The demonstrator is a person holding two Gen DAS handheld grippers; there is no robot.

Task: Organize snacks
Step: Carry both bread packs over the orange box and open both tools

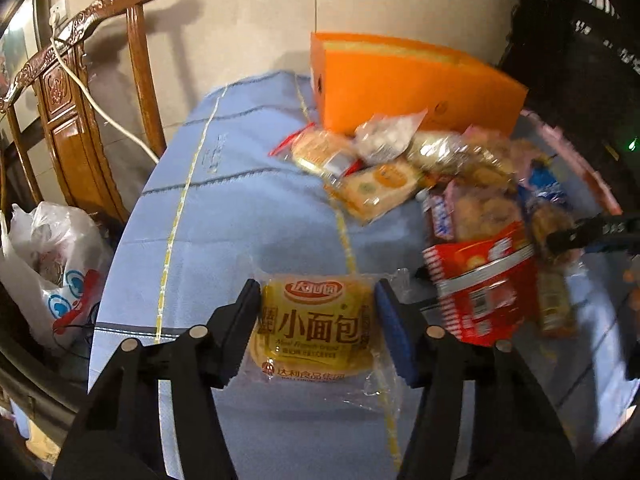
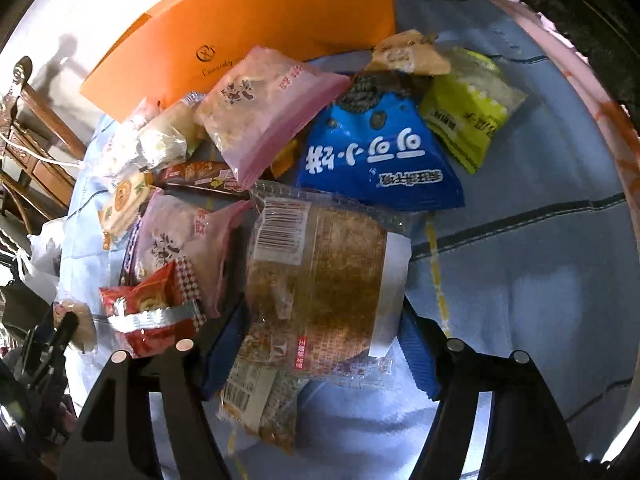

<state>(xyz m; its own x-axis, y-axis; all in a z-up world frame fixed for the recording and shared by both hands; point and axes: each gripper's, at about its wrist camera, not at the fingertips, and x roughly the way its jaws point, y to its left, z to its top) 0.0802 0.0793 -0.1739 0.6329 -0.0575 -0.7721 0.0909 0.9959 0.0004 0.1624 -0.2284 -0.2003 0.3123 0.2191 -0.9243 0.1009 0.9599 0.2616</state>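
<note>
Left gripper (image 1: 318,312): pads pressed on both sides of a yellow small-bread packet (image 1: 316,328), above the blue cloth (image 1: 240,208), apart from the snack pile (image 1: 460,200). Right gripper (image 2: 316,320): clamped on a clear-wrapped brown pastry (image 2: 320,280) (barcode side up) at the pile's near edge. Orange box (image 2: 260,24) stands behind.
</note>
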